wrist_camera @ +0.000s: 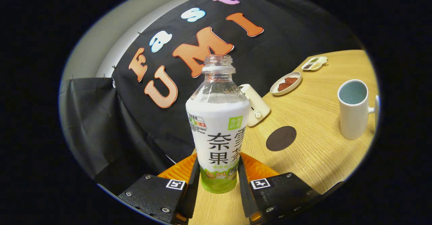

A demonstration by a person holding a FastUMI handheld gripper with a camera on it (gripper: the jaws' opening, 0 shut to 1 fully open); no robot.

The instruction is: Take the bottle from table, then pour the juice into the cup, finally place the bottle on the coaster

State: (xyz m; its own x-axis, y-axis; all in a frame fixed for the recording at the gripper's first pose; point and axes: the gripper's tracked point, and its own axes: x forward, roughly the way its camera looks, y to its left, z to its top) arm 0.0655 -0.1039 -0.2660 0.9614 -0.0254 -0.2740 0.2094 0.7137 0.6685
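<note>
The gripper [217, 181] sits nearest, its two black fingers with orange ribbed backs closed on the lower part of the bottle [218, 127], one pad pressing each side. Each finger block carries a small square black-and-white marker and several screw heads.

The bottle stands upright between the fingers, its green base at the near edge of the table [320, 157]. It is clear plastic at the shoulder and threaded neck, and the cap is off. A white sleeve wraps the body, turning green at the bottom; it bears large dark Chinese characters, a small green square with more characters, and a little coloured grading strip too small to read.

Just behind the bottle to the right, a white boxy appliance [255, 105] with a round knob lies near the table's far edge. Right of it and nearer, a dark round coaster [281, 138] lies flat on the pale wood grain, with open table between it and the bottle. Further back sits an oval white dish [285, 83] holding reddish-brown pieces, and beyond it a small white divided tray [314, 63] with dark and pale contents. At far right stands a tall white cup [352, 108] with a handle, its interior bluish-grey, well apart from the coaster.
</note>
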